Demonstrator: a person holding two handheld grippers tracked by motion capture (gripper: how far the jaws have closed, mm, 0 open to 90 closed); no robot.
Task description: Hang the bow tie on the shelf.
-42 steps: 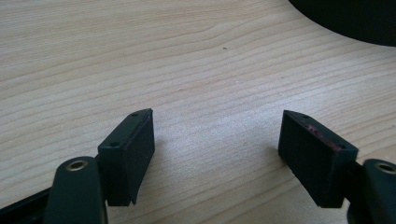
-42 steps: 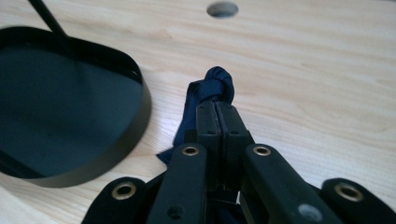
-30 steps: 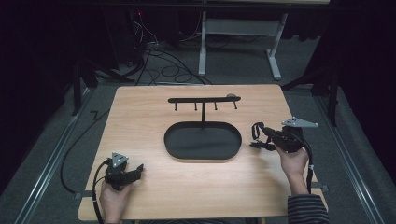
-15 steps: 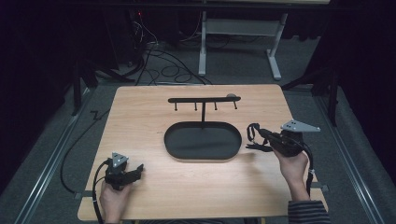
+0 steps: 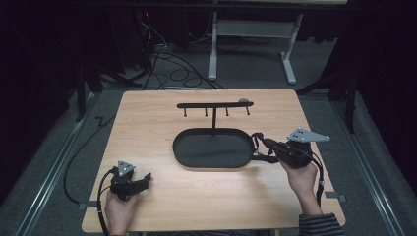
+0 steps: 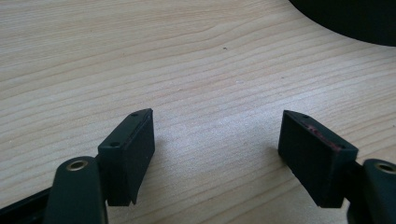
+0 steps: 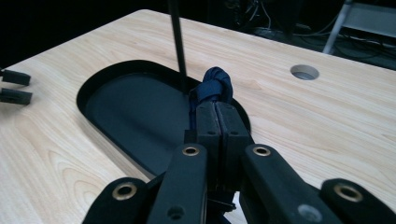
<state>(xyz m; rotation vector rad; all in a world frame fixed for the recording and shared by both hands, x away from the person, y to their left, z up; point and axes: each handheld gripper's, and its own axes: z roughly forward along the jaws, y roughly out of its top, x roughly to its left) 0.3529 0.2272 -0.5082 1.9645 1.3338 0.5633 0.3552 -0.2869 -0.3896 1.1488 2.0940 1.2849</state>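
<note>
At centre right of the high view, the right gripper (image 5: 256, 143) is clenched on a dark blue knotted cord (image 7: 212, 86), carrying it over the black oval tray (image 5: 196, 158) of the hook stand (image 5: 215, 104), likely for hanging; lower left, the left gripper (image 6: 217, 147) rests released

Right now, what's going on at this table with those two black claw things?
A person sits at a wooden table with a gripper in each hand. The right gripper is shut on a dark blue knotted cord, held just over the right end of a black oval tray. A rack with hooks stands on a post from that tray. The left gripper rests near the table's front edge with its jaws open and nothing between them.
</note>
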